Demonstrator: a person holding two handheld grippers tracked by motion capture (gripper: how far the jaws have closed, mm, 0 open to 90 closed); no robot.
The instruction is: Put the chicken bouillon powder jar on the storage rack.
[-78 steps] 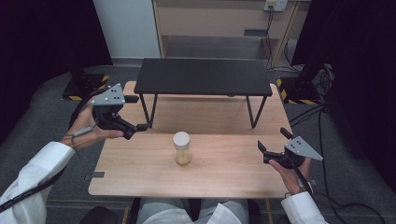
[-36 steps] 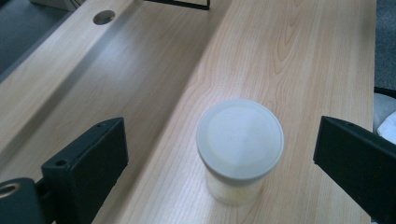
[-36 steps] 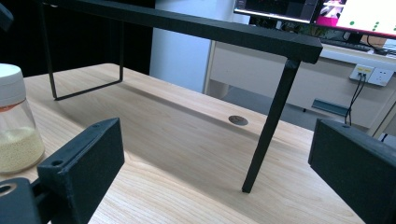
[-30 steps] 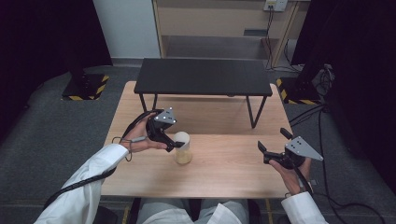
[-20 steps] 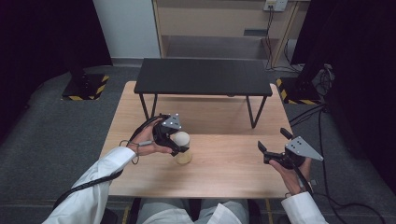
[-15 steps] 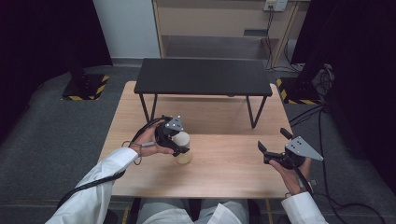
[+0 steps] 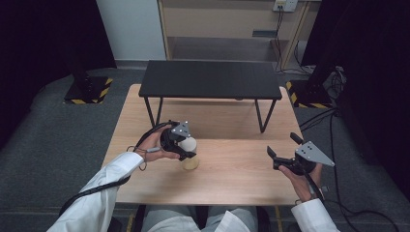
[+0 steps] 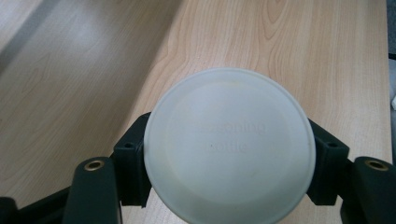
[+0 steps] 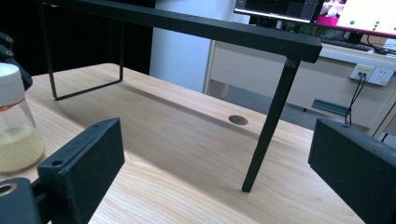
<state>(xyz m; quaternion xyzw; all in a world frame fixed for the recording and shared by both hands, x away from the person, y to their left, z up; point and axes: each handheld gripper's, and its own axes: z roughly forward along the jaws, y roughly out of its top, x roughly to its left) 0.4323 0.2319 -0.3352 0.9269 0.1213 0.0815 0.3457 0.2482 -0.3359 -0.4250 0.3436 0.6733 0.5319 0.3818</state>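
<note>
A clear jar (image 7: 190, 163) with yellowish grains in its bottom stands on the wooden table (image 7: 232, 181) near the middle. Its white lid (image 8: 229, 144) sits between the jaws of my left gripper (image 7: 186, 145), which comes from above and is shut on it, both pads touching the rim. In the right gripper view the jar (image 9: 16, 135) is at the far left. My right gripper (image 7: 282, 146) is held open over the table's right part, well apart from the jar, with nothing between its jaws.
A low black stand (image 7: 210, 79) on thin legs spans the far half of the table; one leg (image 9: 268, 130) rises just ahead of the right gripper. A cable grommet (image 9: 238, 120) is set into the tabletop. Grey floor surrounds the table.
My left gripper moved in from the table's left edge to the jar, came down over its lid and shut on it. The right gripper has stayed still.
</note>
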